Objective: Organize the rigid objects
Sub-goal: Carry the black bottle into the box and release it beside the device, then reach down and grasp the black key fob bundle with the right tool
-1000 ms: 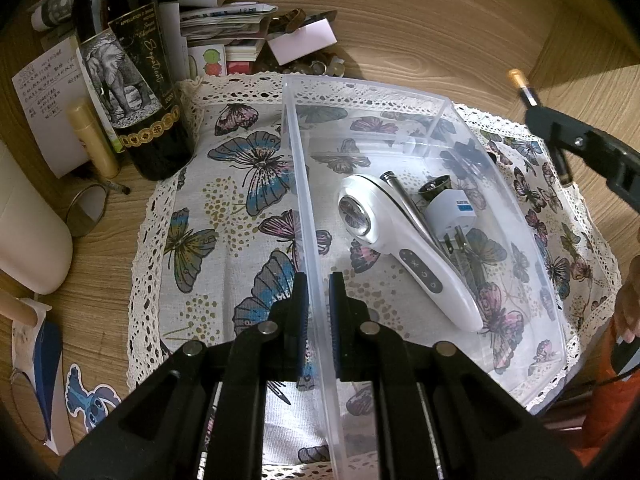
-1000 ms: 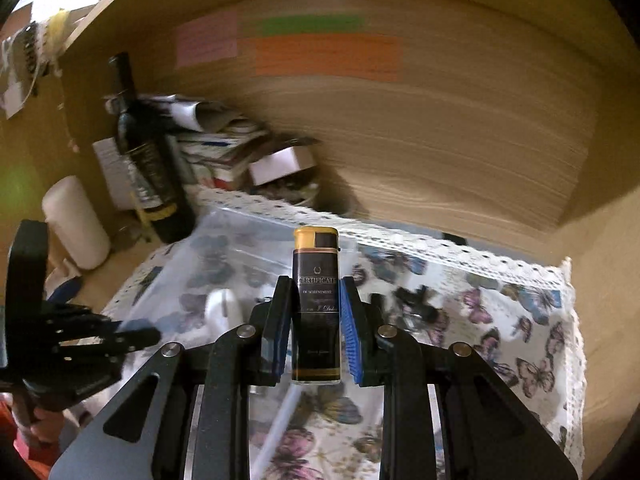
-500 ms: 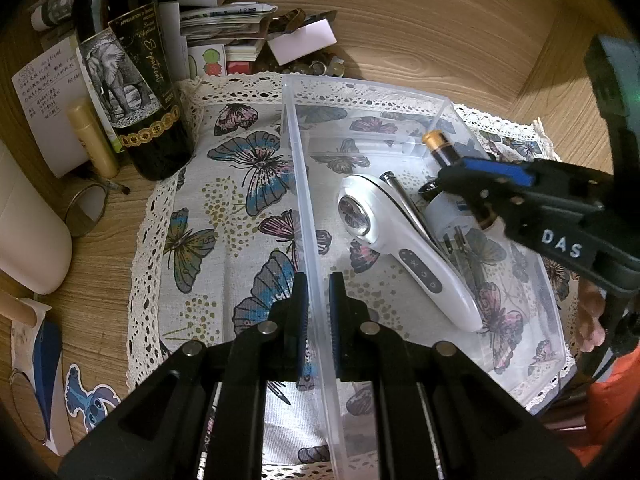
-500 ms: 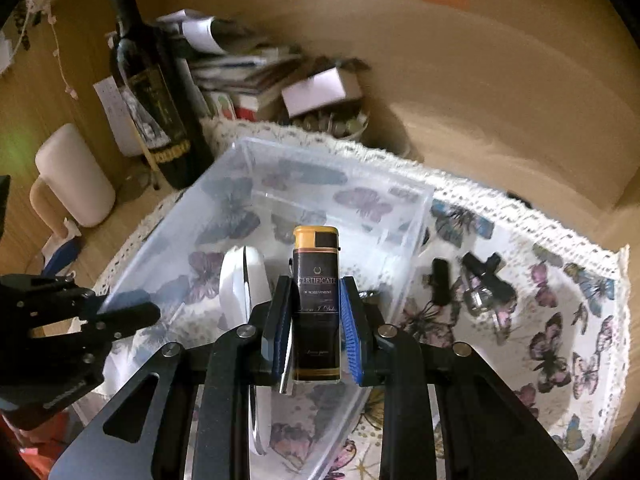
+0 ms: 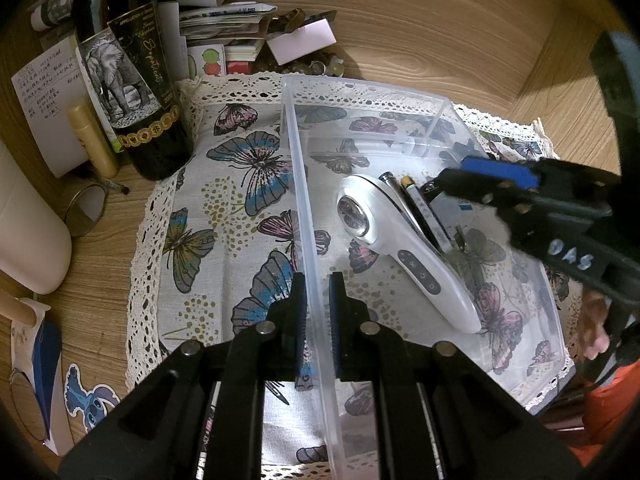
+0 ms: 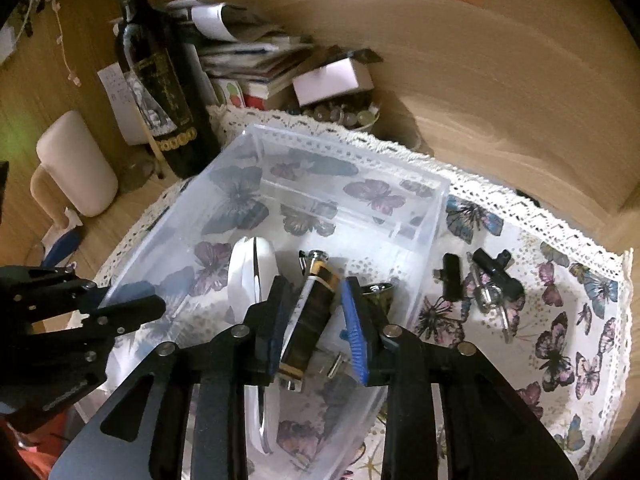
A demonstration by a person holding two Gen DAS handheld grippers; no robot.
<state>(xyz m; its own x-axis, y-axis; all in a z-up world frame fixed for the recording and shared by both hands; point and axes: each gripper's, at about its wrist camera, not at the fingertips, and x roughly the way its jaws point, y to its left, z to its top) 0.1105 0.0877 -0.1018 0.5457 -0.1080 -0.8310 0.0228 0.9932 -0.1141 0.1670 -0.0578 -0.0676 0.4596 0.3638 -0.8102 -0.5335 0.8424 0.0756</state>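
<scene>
A clear plastic bin [image 5: 308, 208] stands on a butterfly cloth. My left gripper [image 5: 318, 320] is shut on the bin's left wall. Inside the bin lie a white handheld device [image 5: 404, 248], a metal pen [image 5: 390, 178] and a white plug. A black and gold lighter [image 6: 310, 320] lies tilted in the bin between the spread fingers of my right gripper [image 6: 316, 328], which is open and low over the bin. The bin [image 6: 352, 184] and the white device [image 6: 252, 272] also show in the right wrist view. The right gripper [image 5: 480, 184] shows in the left wrist view.
A dark wine bottle [image 5: 132, 76] stands at the cloth's back left, beside stacked papers [image 5: 224, 20] and a cream cylinder [image 5: 28, 232]. Small black parts [image 6: 492, 276] lie on the cloth [image 6: 560, 320] right of the bin. A wooden wall runs behind.
My right gripper came down into the bin with the lighter and opened; the lighter now lies loose and tilted between its fingers. The left gripper has not moved.
</scene>
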